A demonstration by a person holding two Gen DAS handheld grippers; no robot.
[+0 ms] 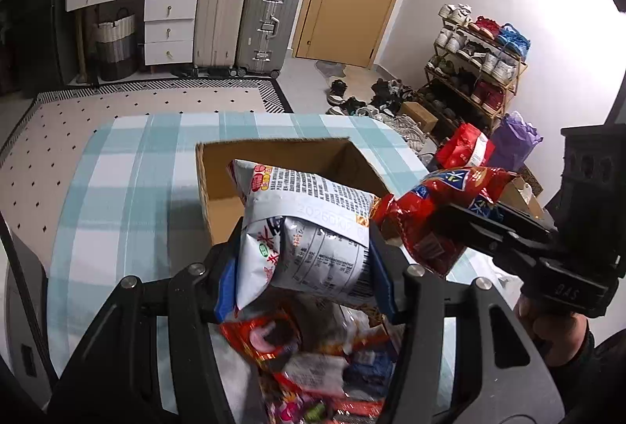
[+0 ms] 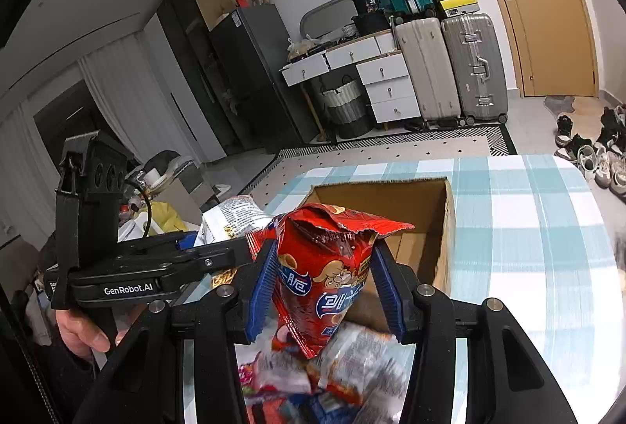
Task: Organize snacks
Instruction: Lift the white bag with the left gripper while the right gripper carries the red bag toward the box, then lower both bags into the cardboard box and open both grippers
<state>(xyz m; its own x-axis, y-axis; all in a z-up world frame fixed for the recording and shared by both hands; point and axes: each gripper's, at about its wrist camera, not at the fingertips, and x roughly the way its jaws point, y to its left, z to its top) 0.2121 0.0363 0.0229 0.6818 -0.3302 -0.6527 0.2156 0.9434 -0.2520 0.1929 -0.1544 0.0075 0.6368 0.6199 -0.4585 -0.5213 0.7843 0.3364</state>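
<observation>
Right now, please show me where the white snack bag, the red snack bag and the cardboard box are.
white snack bag (image 1: 313, 252): left wrist view, printed back panel.
red snack bag (image 2: 324, 267): right wrist view, front with cartoon face.
cardboard box (image 1: 274, 146): left wrist view, far rim.

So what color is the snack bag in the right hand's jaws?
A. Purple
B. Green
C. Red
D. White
C: the right gripper is shut on the red snack bag, while the left gripper holds the white snack bag near the cardboard box.
</observation>
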